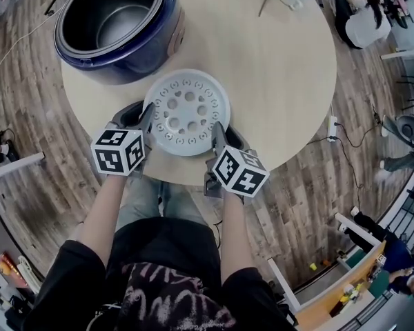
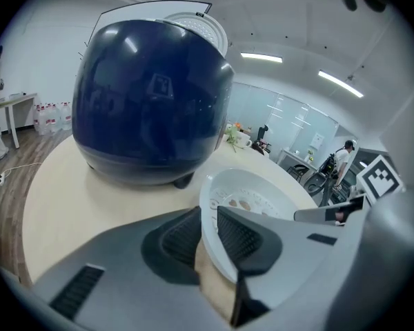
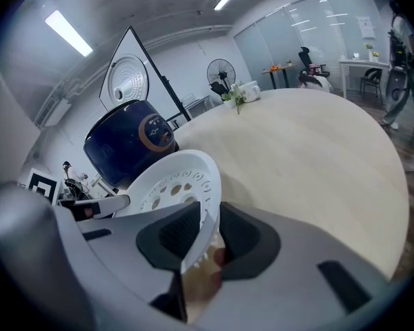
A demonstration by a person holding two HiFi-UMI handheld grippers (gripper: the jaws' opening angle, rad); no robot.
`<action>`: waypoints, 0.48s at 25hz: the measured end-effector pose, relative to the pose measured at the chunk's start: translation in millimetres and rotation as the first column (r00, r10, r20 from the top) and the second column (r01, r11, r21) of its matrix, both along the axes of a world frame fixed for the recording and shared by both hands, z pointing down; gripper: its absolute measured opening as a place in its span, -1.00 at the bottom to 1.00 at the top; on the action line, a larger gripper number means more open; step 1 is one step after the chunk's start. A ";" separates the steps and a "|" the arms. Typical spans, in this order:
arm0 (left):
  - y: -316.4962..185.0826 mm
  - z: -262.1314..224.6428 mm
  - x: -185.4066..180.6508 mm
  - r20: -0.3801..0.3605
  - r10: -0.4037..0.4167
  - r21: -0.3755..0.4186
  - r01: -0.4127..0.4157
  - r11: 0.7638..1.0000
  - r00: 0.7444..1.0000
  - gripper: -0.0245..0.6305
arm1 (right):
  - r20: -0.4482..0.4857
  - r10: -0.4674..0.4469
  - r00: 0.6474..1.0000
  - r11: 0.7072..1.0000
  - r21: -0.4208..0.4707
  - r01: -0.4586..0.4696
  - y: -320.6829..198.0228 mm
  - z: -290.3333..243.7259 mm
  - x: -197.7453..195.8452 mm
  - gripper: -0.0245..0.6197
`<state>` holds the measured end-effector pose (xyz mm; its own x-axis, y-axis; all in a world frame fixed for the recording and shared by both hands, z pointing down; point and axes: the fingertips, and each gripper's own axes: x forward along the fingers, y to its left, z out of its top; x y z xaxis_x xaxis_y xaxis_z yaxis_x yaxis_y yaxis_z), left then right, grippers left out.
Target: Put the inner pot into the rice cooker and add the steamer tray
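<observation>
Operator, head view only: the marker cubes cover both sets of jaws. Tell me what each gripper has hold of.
Observer: In the left gripper view, the left gripper has its pads closed on the steamer tray at the rim.
Operator: Now the other side.
Observer: In the right gripper view, the right gripper pinches the opposite rim between its pads.
Operator: Check the destination is open.
Observer: The rice cooker has its lid standing upright, open.

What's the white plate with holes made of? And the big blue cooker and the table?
The steamer tray: probably plastic, matte white, thin moulded rim, neat holes. The rice cooker: glossy dark blue shell, plastic or painted metal; ceiling lights mirror in it. The table: pale matte top, likely wood or laminate, faint grain.
</observation>
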<state>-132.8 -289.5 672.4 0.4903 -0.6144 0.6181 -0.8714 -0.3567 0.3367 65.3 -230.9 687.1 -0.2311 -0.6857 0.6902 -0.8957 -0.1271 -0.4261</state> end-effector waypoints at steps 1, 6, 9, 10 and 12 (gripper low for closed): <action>0.5 -4.4 0.1 -0.002 0.000 0.010 0.000 1.000 1.000 -0.68 | -0.003 0.000 1.000 1.000 0.008 0.000 1.0 -3.5 -0.2 -0.64; 0.6 -35.2 2.3 -0.018 0.004 0.079 -0.002 0.997 1.000 -0.69 | -0.011 0.011 1.000 0.997 0.072 -0.011 3.9 -33.2 1.5 -0.64; 0.9 -53.8 4.5 -0.037 0.005 0.113 -0.001 0.994 0.999 -0.69 | -0.018 0.025 1.000 0.993 0.118 -0.022 5.1 -56.4 4.1 -0.65; 1.6 -59.7 4.5 -0.044 0.004 0.122 0.001 0.993 0.999 -0.69 | -0.016 0.029 0.999 0.991 0.132 -0.027 6.0 -63.9 4.2 -0.65; 4.0 -72.4 3.9 -0.055 0.002 0.140 0.006 0.990 0.998 -0.70 | -0.010 0.032 0.999 0.987 0.156 -0.031 8.3 -78.5 3.8 -0.66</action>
<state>-128.9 -285.4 600.0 0.5201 -0.6937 0.4983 -0.8536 -0.4020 0.3312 69.1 -222.6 608.6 -0.1999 -0.7916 0.5774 -0.8976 -0.0884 -0.4319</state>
